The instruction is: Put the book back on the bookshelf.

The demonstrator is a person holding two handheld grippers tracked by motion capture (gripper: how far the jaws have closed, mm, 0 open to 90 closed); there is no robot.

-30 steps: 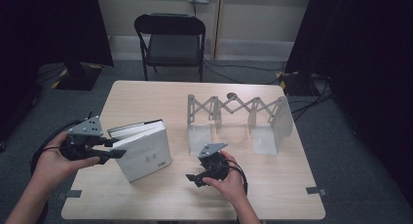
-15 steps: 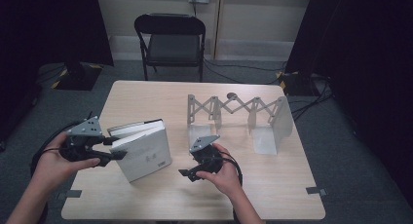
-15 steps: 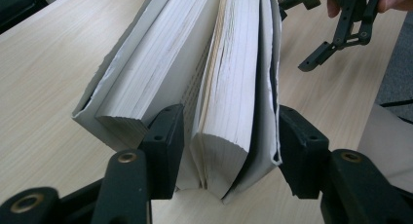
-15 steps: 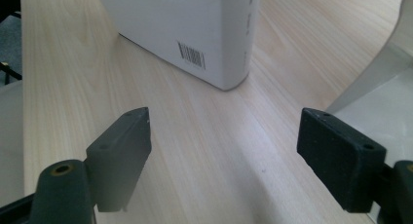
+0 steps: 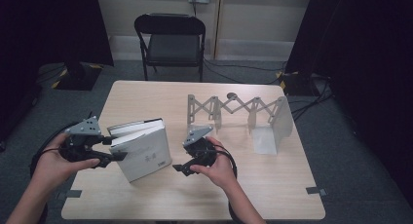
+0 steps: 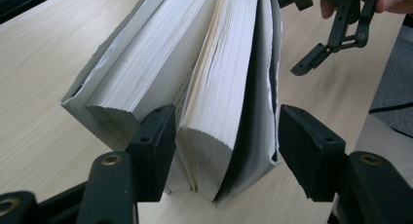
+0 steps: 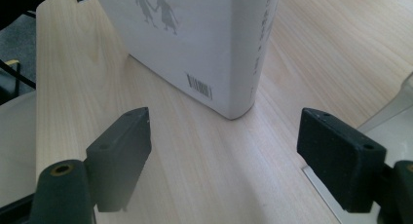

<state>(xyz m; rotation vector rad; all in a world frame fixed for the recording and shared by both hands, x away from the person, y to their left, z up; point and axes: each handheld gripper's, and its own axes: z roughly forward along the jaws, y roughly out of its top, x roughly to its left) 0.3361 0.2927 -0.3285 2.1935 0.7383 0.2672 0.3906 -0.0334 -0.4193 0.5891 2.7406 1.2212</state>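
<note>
A thick white book [image 5: 141,148] stands on its lower edge on the wooden table [image 5: 195,199], leaning a little, with its pages fanned towards my left gripper [image 5: 116,148]. In the left gripper view the left gripper [image 6: 226,136] has one jaw pushed in between two blocks of pages. Its other jaw stands just outside the back cover, and the jaws have just been opening with that part of the book [image 6: 160,53] between them. My right gripper [image 5: 182,165] hangs open just right of the book's spine, and the right gripper view [image 7: 224,141] has the book's barcode corner [image 7: 204,34] ahead.
A grey scissor-fold rack [image 5: 234,112] stands stretched across the table's back right, with a pale end plate [image 5: 272,131]. A black folding chair [image 5: 170,39] sits behind the table. Tape marks sit near the table's front corners.
The left gripper's jaws have spread apart on the book's page edge and the pages have fanned out. The right hand has lifted and drifted left, closer to the book.
</note>
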